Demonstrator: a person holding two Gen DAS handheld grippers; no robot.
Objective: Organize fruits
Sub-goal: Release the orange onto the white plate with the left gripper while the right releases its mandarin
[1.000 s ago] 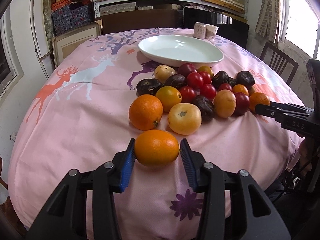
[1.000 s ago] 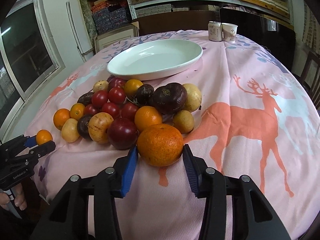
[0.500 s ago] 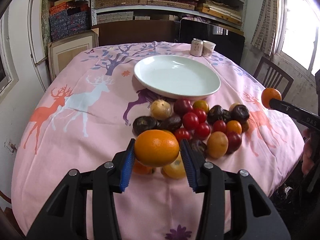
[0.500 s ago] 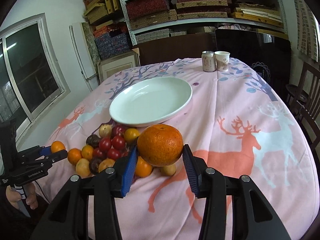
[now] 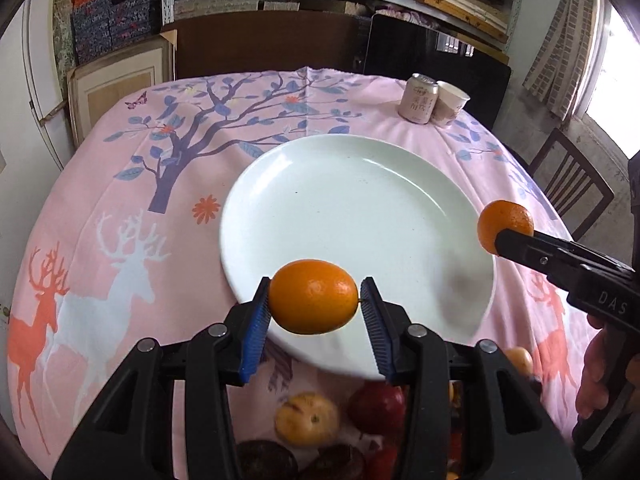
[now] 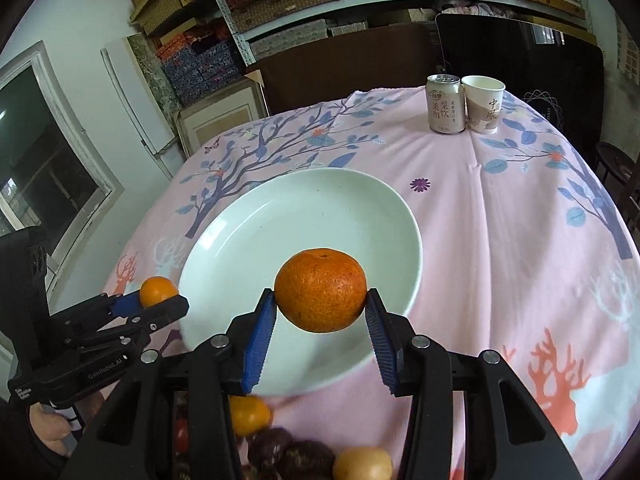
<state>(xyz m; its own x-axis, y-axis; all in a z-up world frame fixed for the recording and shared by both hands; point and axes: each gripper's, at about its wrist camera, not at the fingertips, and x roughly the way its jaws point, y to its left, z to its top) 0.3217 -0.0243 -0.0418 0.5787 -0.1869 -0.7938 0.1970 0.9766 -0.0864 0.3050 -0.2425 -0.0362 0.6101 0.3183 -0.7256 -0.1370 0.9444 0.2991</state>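
Left gripper is clamped on a smooth orange above the plate's near rim; right gripper clamps a mandarin likewise. Both look light, round, firm-skinned but bruisable: hold across the middle.

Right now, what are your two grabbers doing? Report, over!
Left gripper shut on smooth orange. Right gripper shut on speckled orange. Both above the bare white plate. Nothing in the way.

Plate surface bare, open from above; can, cup stand well beyond far rim.
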